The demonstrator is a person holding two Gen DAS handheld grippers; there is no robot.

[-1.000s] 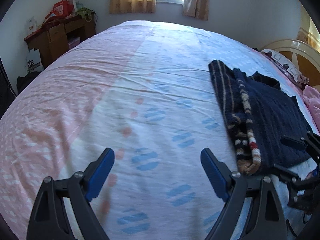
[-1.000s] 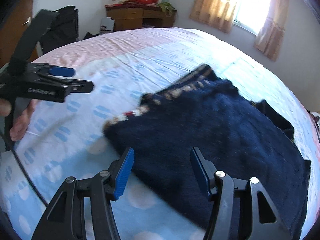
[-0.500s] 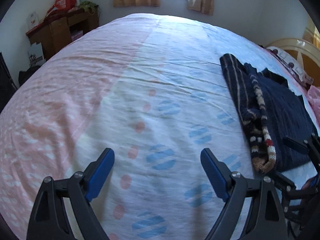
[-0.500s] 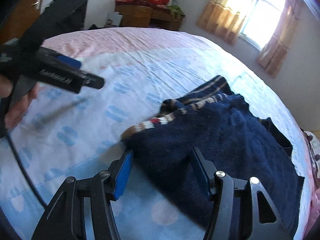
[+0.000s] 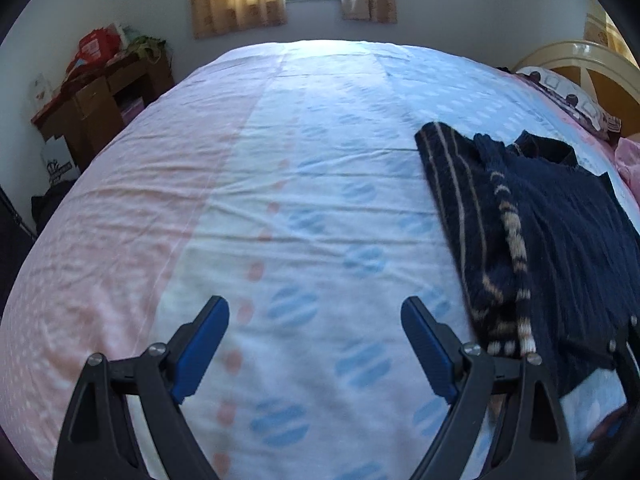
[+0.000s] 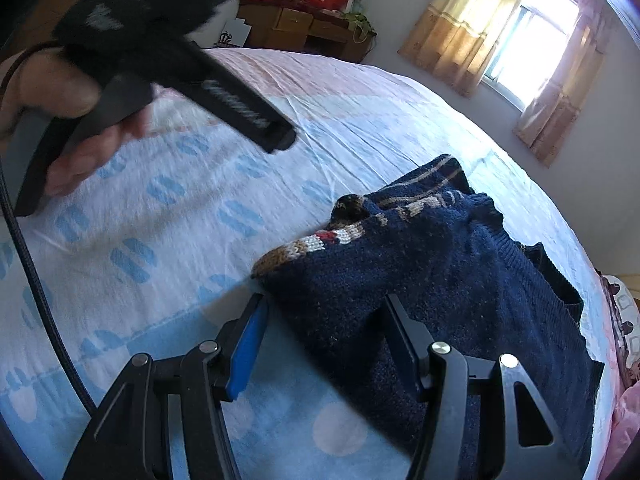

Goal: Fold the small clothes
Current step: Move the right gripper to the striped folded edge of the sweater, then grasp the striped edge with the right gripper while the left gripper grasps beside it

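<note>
A navy knitted sweater (image 5: 560, 240) with tan and white stripes lies partly folded on the right side of the bed. My left gripper (image 5: 315, 306) hangs open over bare sheet (image 5: 300, 160), and the sweater's striped edge lies just right of its right finger. My right gripper (image 6: 324, 300) stands open low over the sweater (image 6: 460, 280). The sweater's near corner lies between its fingers, and the pads do not press on it. A hand (image 6: 60, 100) holds the left gripper at the upper left of the right wrist view.
A pink, white and blue dotted sheet (image 6: 200, 220) covers the bed. A cluttered wooden desk (image 5: 100, 100) stands at the far left. Pillow (image 5: 568, 92), headboard (image 5: 580, 56) and pink cloth (image 5: 630, 160) lie at the right. A black cable (image 6: 32, 272) hangs at the left.
My right gripper came down onto the sweater's near corner, which now lies between its fingers. The left gripper slid sideways, rolled, and looms closer in the right wrist view.
</note>
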